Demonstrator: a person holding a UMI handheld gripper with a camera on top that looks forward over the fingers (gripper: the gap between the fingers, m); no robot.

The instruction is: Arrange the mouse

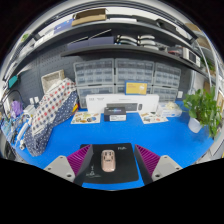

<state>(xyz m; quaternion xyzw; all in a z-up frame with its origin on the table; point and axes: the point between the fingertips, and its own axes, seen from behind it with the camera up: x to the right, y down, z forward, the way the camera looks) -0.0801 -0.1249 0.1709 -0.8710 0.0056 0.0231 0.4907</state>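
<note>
A beige computer mouse (108, 159) lies on a dark mouse pad (118, 170) on the blue table (120, 130). My gripper (110, 162) is low over the pad, its purple-padded fingers (76, 159) standing wide at either side. The mouse rests on the pad between the fingers, with a clear gap on both sides. The gripper is open and holds nothing.
Beyond the pad, at the back of the table, stand a white box (112, 101), a dark device (117, 114) and small items. A patterned cloth heap (48, 108) lies to the left. A green plant (206, 110) stands to the right. Shelves of bins (112, 72) line the wall.
</note>
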